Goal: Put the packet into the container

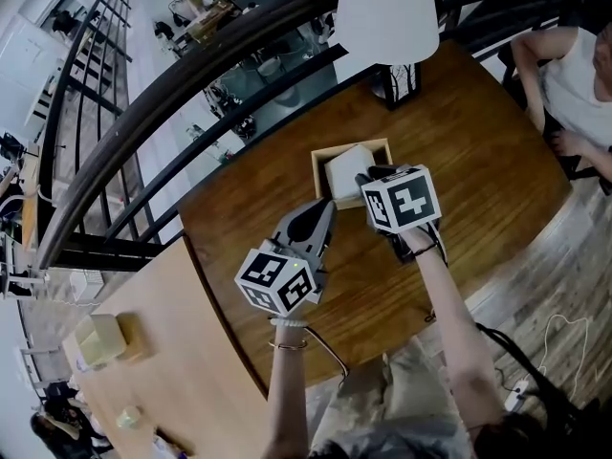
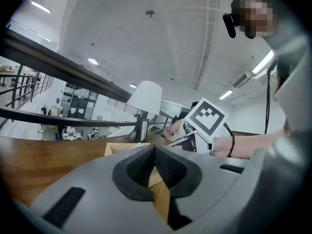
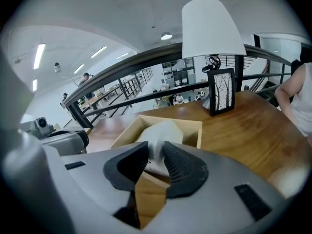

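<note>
On the round wooden tabletop (image 1: 478, 151) sits the open wooden container (image 1: 316, 175), and the packet (image 1: 346, 168) lies tilted inside it. Our right gripper (image 3: 156, 147) pinches the packet's near edge. Our left gripper (image 2: 154, 149) is closed on nothing, near the container. We judge the packet light, soft and crushable, best held by that edge. It looks white, puffy and faintly creased.
</note>
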Tool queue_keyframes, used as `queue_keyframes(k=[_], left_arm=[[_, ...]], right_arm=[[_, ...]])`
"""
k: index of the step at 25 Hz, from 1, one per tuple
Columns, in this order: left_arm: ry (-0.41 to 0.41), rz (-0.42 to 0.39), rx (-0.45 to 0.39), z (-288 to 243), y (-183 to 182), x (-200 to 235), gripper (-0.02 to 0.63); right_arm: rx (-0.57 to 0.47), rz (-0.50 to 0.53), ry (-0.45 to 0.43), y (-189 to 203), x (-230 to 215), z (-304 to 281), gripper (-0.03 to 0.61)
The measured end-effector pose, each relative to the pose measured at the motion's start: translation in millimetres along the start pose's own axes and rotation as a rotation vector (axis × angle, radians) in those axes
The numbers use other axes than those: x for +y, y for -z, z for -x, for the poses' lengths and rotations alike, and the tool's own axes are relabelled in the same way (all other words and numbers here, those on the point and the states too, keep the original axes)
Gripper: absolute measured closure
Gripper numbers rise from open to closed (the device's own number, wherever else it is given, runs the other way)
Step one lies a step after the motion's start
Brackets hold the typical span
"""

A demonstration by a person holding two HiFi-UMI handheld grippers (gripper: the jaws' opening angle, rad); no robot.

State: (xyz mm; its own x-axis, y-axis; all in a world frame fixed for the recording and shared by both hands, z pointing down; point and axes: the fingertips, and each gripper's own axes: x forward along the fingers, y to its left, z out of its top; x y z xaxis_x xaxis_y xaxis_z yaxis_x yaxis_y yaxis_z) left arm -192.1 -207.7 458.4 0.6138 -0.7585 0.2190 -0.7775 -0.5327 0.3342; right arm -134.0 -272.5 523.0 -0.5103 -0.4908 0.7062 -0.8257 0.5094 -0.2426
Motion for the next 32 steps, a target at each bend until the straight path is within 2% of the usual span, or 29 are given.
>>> queue_keyframes(k=[4,8,16,20,22,25,27,29,32], left_arm=[[0.002,0.001,0.01,-2.0,3.8,-1.1,0.609],[0.006,0.002,0.015,-4.5,5.2,-3.2,0.607],[0.011,-0.003,0.022,-11.6,5.7,-9.8,0.609],[0.009,-0.004,0.015,-13.2,1.5,-14.8,0.609],[0.009,-0.002,0.009,-12.8,-2.1,-20.0,0.609],[0.012,-0.007,0.002,-10.6,-6.5,-28.2,0.609],[0.017,-0.012,-0.003,-8.0,-9.5,-34.6,0.609],[0.02,-0.019,-0.01,-4.3,-14.2,-41.5,0.609],[0.019,-0.03,-0.028,2.2,-23.7,-52.8,0.607]], right_arm=[[0.103,0.019,0.007,8.7,-0.5,-3.2,0.477],[0.142,0.023,0.019,14.4,-3.8,-3.9,0.476],[0.117,0.053,0.05,14.2,-12.7,3.7,0.436],[0.067,0.014,0.026,9.4,-14.9,17.4,0.436],[0.058,-0.034,-0.004,8.3,-12.7,27.5,0.437],[0.037,-0.085,-0.122,6.3,5.1,43.2,0.439],[0.001,-0.068,-0.18,1.8,19.2,53.7,0.458],[-0.038,-0.031,-0.197,-3.1,29.0,65.2,0.539],[-0.107,0.008,-0.263,-11.2,45.6,86.4,0.563]])
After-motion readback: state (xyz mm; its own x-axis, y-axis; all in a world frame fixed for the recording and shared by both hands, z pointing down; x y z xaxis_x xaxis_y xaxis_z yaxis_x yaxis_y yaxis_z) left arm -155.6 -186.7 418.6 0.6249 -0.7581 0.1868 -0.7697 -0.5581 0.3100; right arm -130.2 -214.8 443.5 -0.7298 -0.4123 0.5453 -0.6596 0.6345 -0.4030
